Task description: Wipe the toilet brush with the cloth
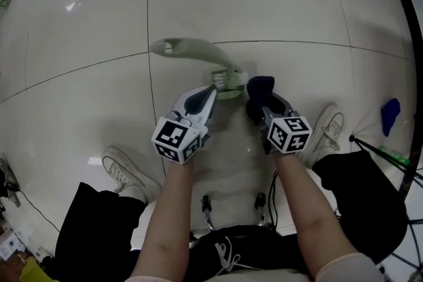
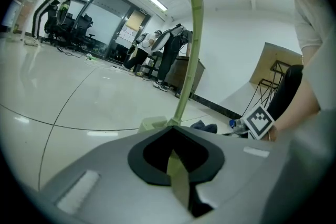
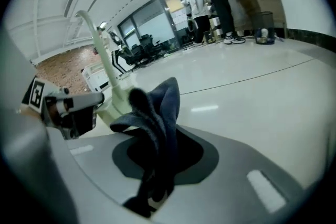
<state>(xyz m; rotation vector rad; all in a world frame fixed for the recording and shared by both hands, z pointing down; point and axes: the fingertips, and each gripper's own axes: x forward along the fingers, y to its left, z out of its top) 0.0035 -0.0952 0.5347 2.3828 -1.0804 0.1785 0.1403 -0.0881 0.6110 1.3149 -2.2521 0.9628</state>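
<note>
Nearest, the left gripper [image 1: 213, 92] is clamped tight on the pale green plastic toilet brush [image 1: 198, 49], whose slim handle curves smoothly away. The right gripper [image 1: 259, 105] is pinched shut on a soft, crumpled dark blue cloth [image 1: 261, 84], just beside the brush's blocky base. Glossy pale floor tiles [image 1: 79, 10] spread beyond.

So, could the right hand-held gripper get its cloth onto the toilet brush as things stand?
Probably yes: the right hand-held gripper holds the cloth just beside the toilet brush, gripped by the left hand-held gripper, with nothing between them.
</note>
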